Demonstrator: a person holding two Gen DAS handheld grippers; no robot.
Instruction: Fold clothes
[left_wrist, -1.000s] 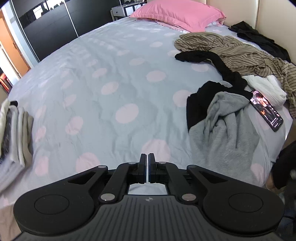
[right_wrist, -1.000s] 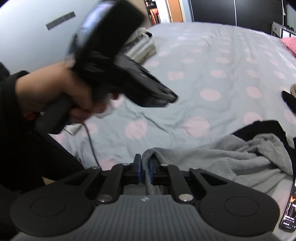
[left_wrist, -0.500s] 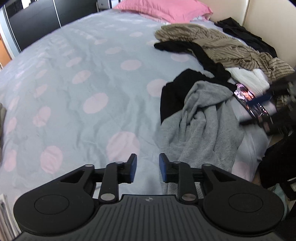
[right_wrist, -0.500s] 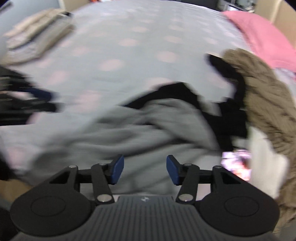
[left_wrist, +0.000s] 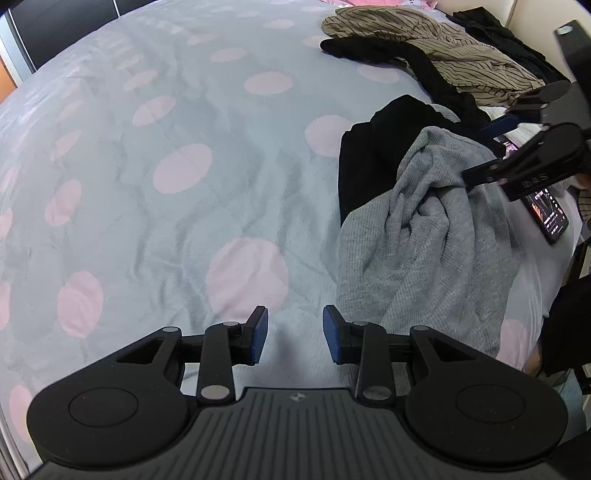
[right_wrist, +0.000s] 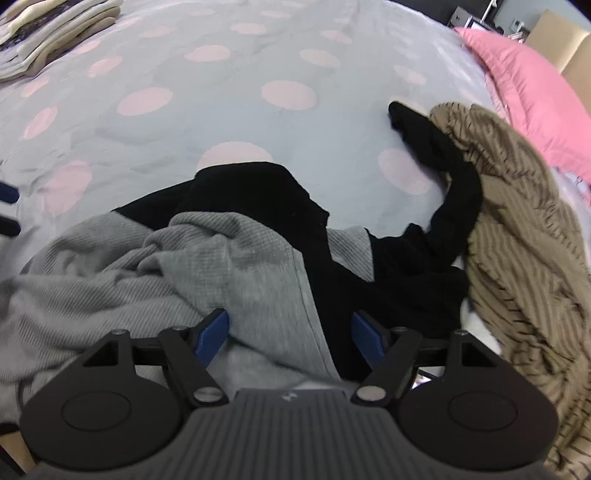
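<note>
A folded stack sat at the bed's far corner, while the grey top and other clothes lay crumpled. The left claw was opening over bare bedding, empty; the right claw was opening astride the grey top's hem, not gripping

Your left wrist camera looks steeply down past its own fingers at the spotted bedcover, close above it, with the clothes pile off to its right. Your right wrist camera looks steeply down, nearer, directly over that pile. Both views share the grey garment and striped garment.
</note>
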